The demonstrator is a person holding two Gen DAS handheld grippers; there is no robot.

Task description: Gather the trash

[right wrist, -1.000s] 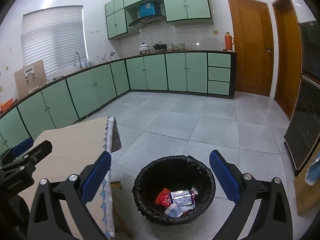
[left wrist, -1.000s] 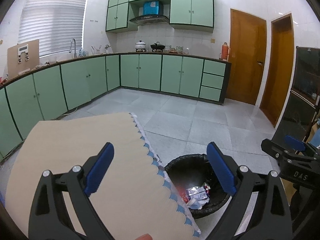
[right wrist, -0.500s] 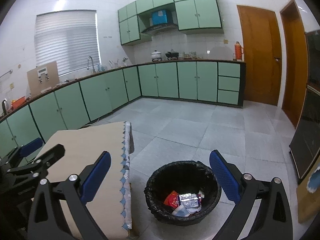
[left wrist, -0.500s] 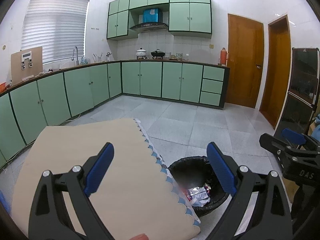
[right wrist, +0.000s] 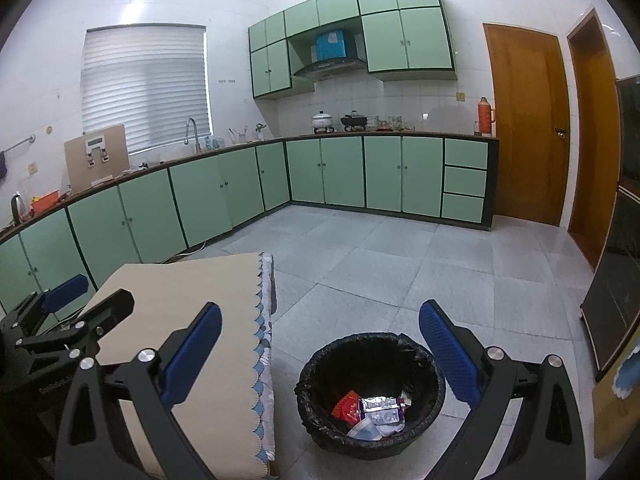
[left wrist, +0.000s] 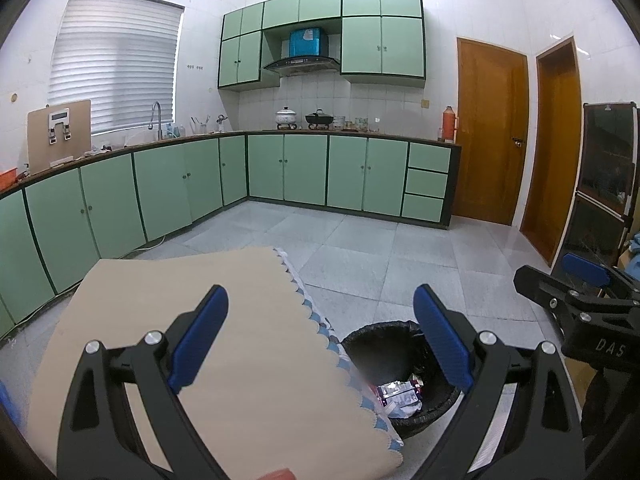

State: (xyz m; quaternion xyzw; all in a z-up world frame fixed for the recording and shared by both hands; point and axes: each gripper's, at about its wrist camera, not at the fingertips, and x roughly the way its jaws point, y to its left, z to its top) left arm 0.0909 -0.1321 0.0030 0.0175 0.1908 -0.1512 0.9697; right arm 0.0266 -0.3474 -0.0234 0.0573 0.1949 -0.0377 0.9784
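Left tongs: I see my left gripper [left wrist: 320, 338] spread wide, both blue pads apart with nothing between them; it hangs over the table.
Right tongs: my right gripper [right wrist: 320, 354] is just as wide and holds nothing; from the left wrist view it shows off to the right [left wrist: 576, 292], and the left one shows at the left edge of my right wrist view [right wrist: 68, 320].
Below the left tongs: the table [left wrist: 248, 360], covered by a beige cloth with a scalloped blue-and-white fringe along its right edge; a small red thing peeks in at the bottom edge of the view, too cut off for me to name.
Below and between the right tongs: the trash bin [right wrist: 370, 394], round, lined with a black bag, standing on the floor just beside the table's fringed edge; in the left wrist view it sits under my right pad [left wrist: 400, 376].
Trash: inside the bin lie a red wrapper [right wrist: 346, 406], a silvery foil wrapper [right wrist: 380, 404] and some crumpled white paper [right wrist: 366, 430].
Further ahead: grey floor tiles [right wrist: 360, 264], then an L of green cabinets [right wrist: 344, 172] under a dark counter.
Far right of the tongs: two wooden doors [right wrist: 528, 128].
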